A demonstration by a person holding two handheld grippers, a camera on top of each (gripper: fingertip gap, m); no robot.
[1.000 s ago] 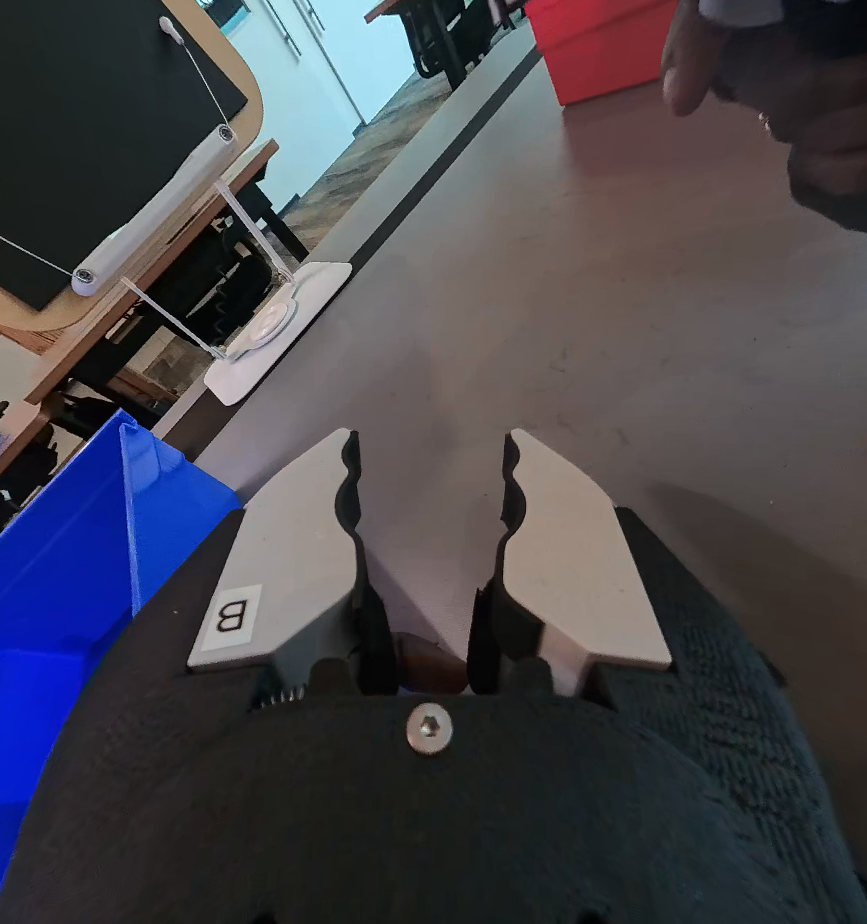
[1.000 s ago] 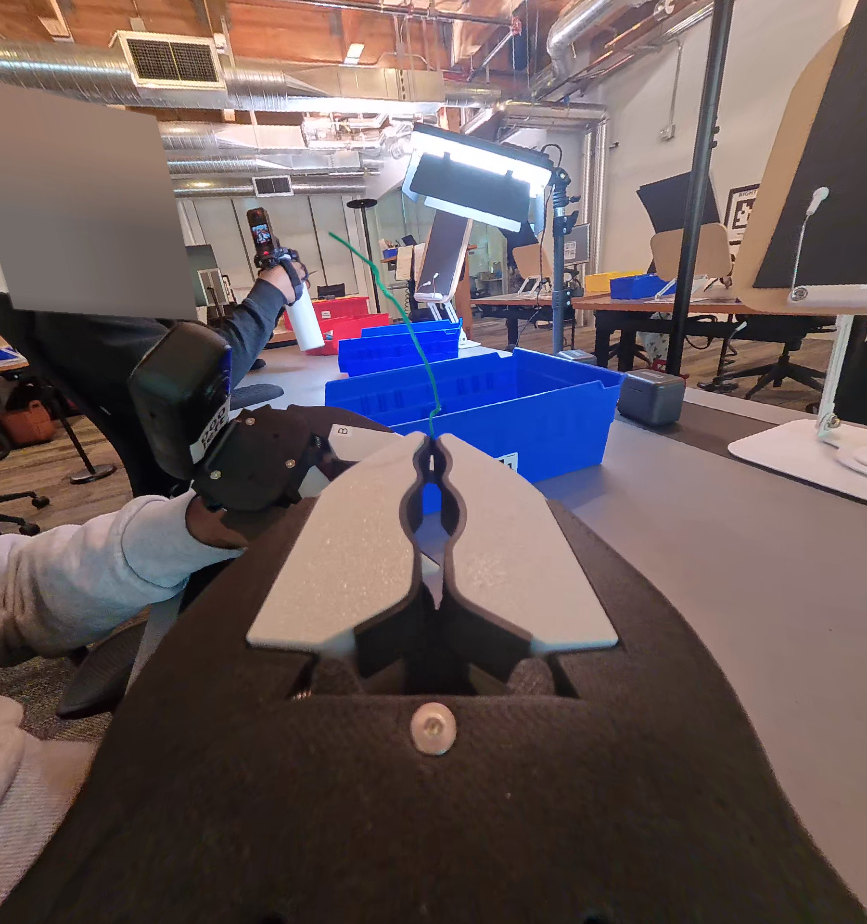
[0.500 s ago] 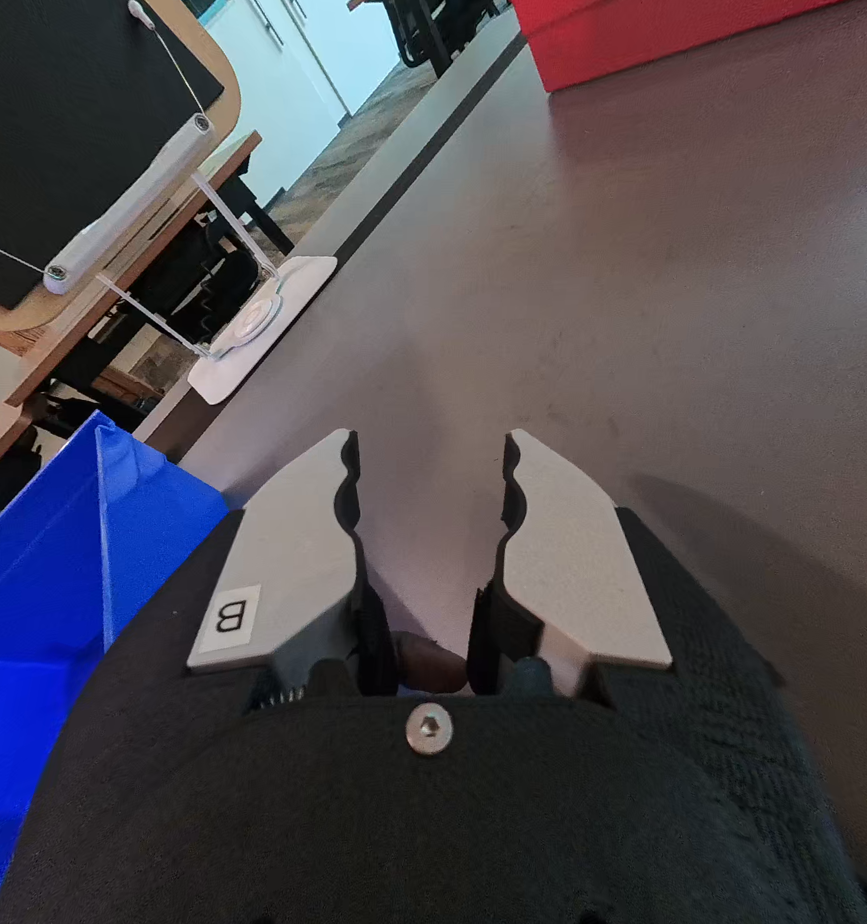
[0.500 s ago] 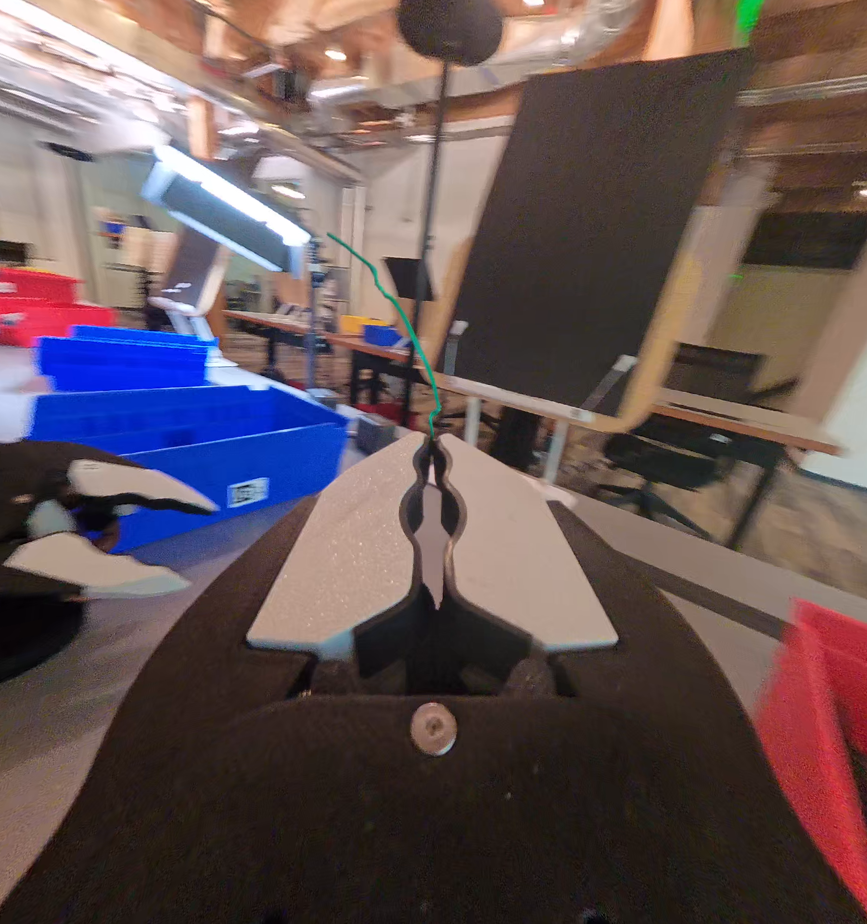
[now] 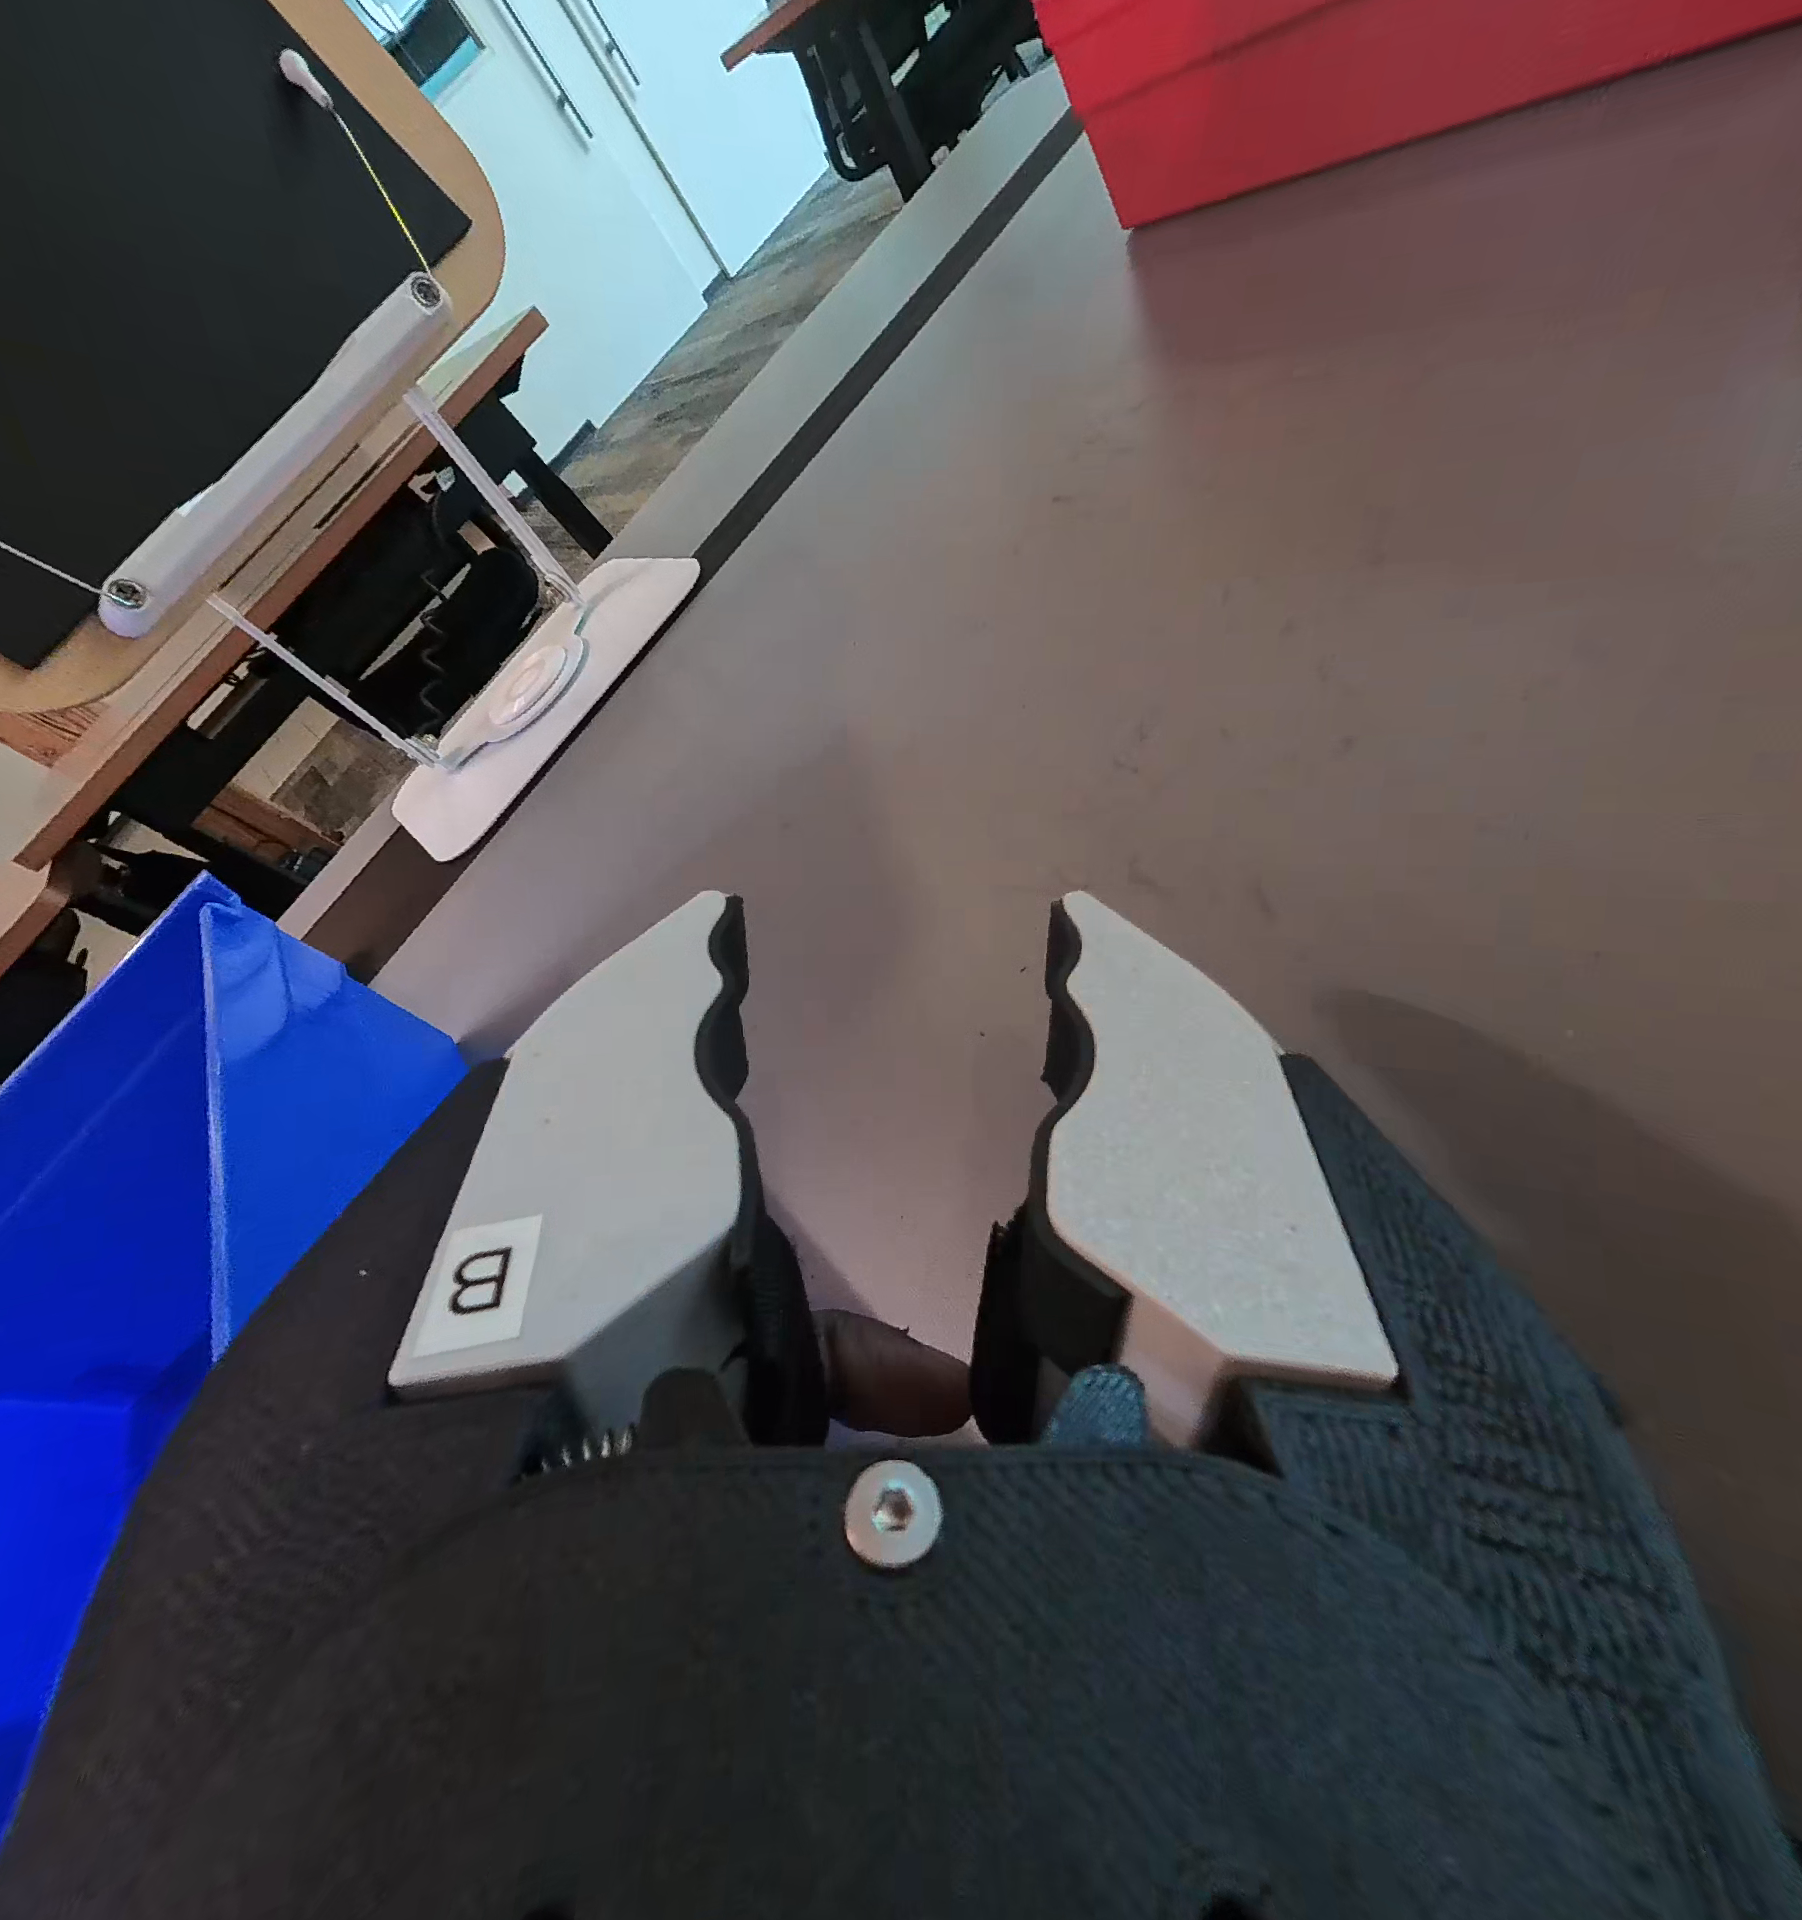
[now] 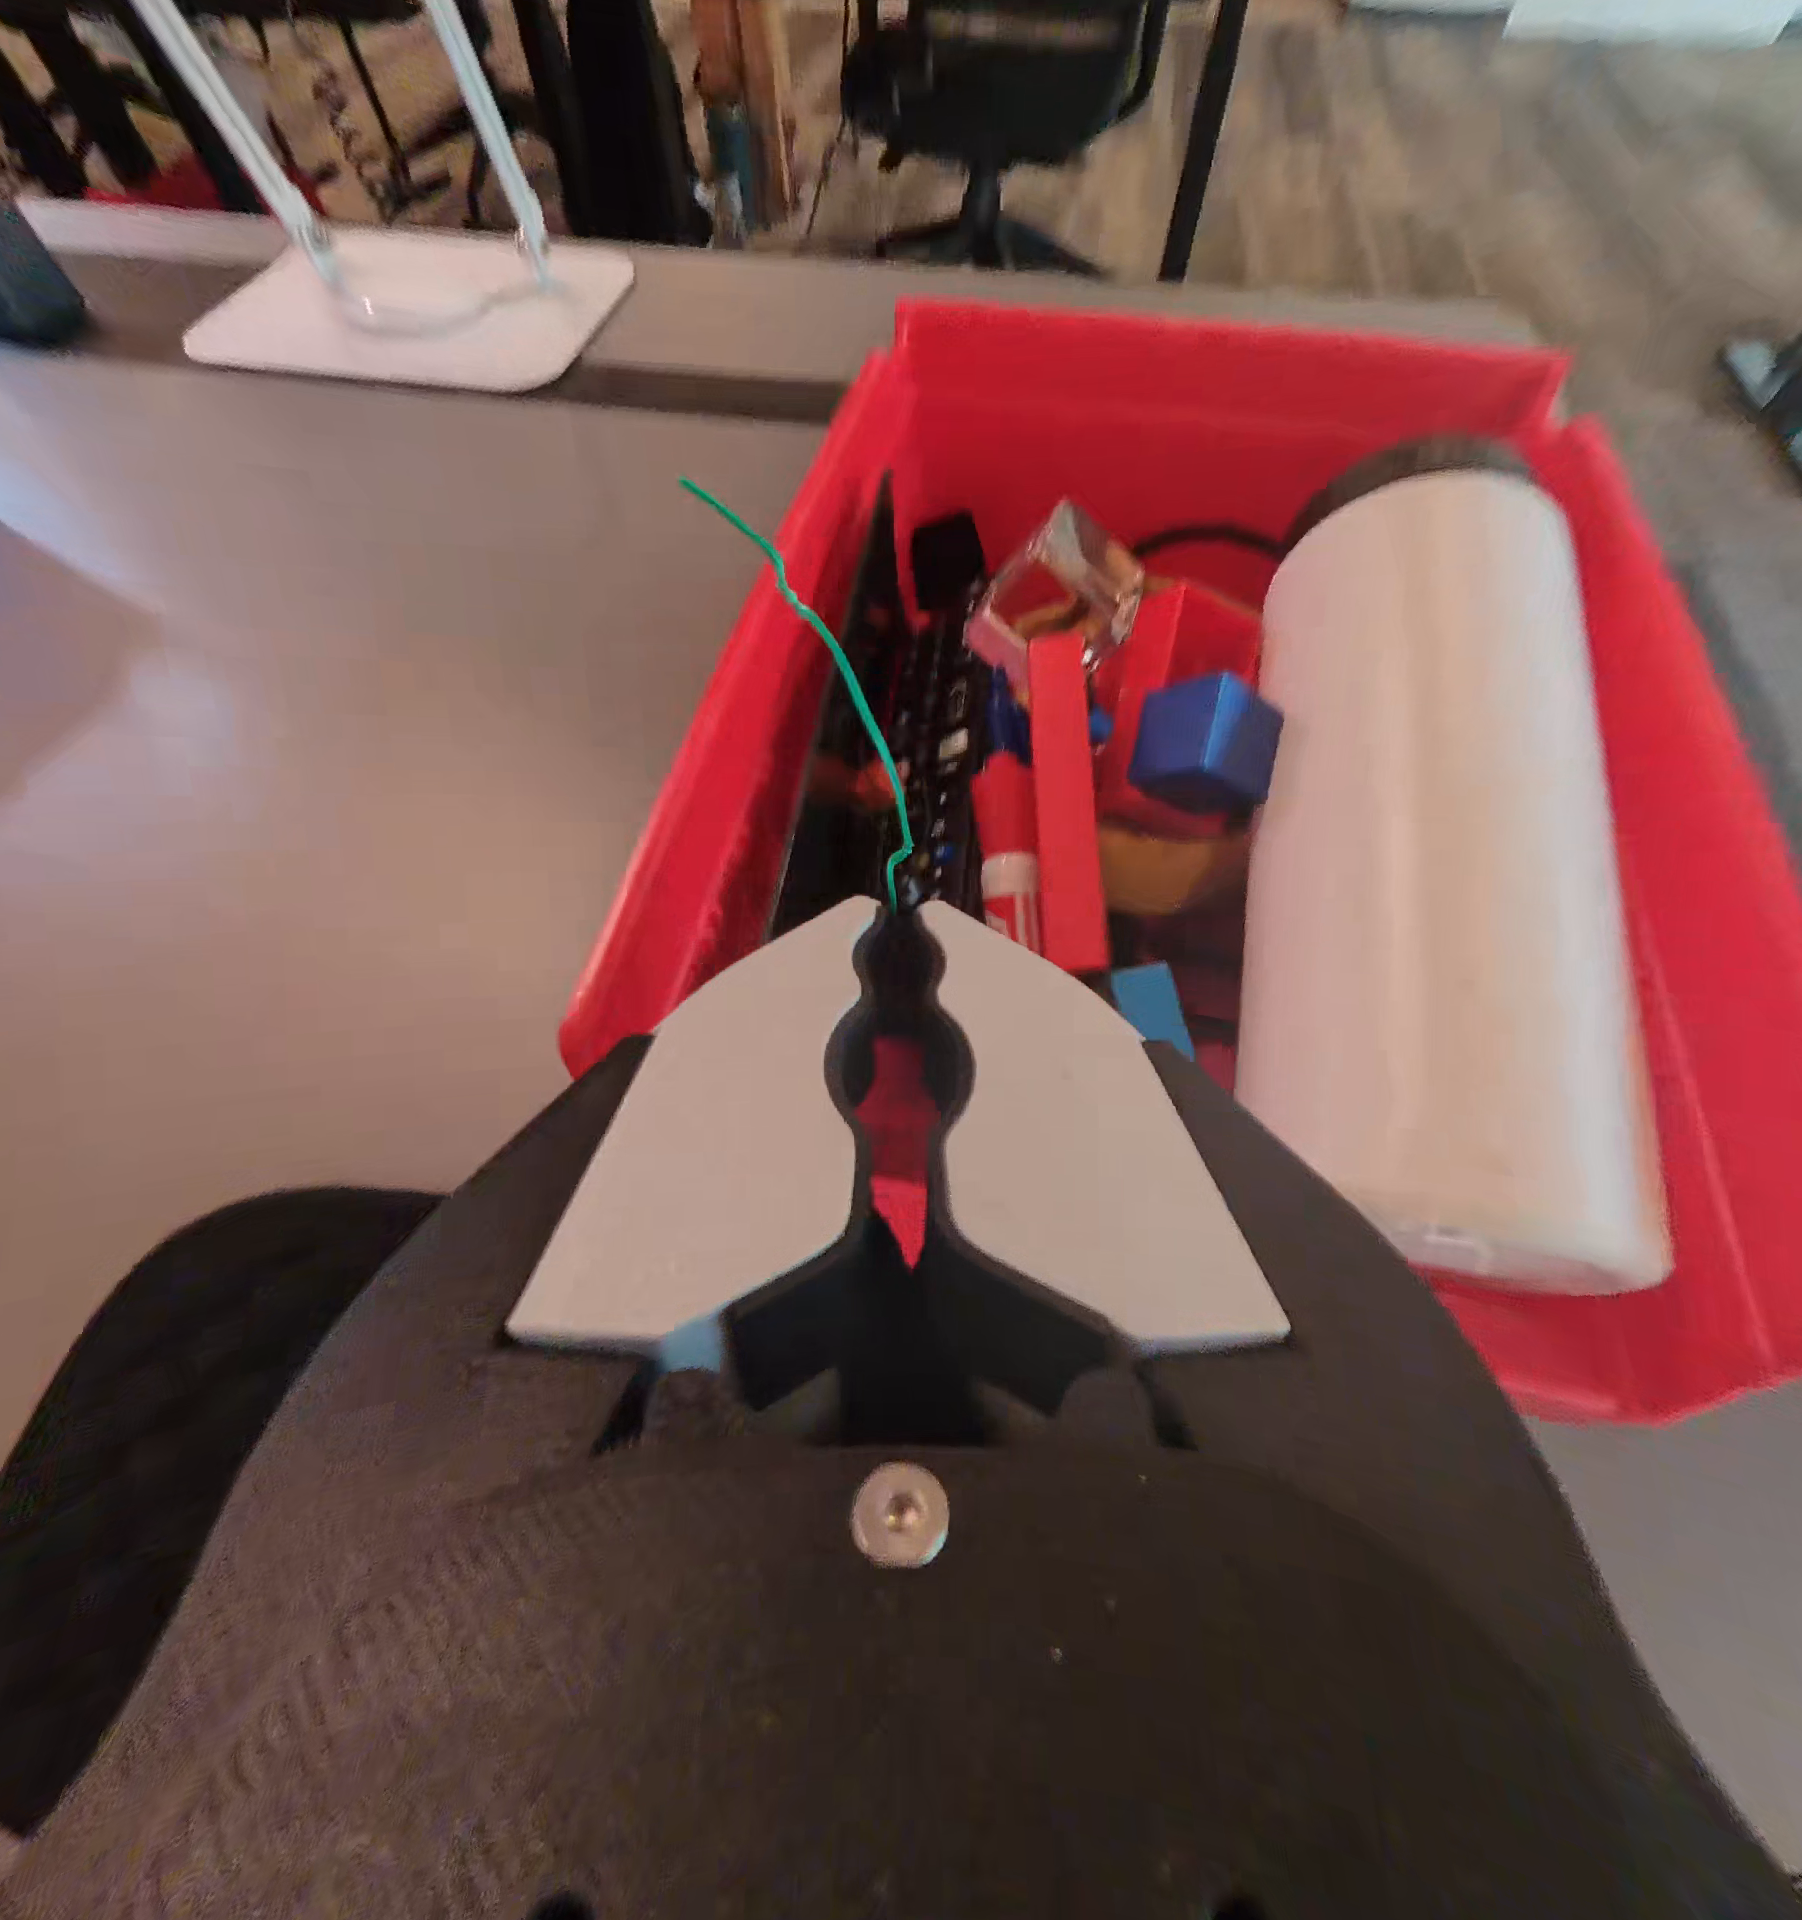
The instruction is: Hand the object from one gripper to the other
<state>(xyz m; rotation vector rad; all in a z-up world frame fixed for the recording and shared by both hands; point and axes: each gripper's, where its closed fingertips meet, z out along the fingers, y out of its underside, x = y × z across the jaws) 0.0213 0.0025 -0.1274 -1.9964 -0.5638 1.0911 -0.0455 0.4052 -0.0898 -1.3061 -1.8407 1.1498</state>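
My right gripper pinches a thin green wire at its very tips, over the red bin at the desk's edge; my left gripper waits spread and empty above bare desk. I'd bring the wire squarely between those spread tips before releasing

Both grippers have pale grey scalloped fingers on textured black bodies.
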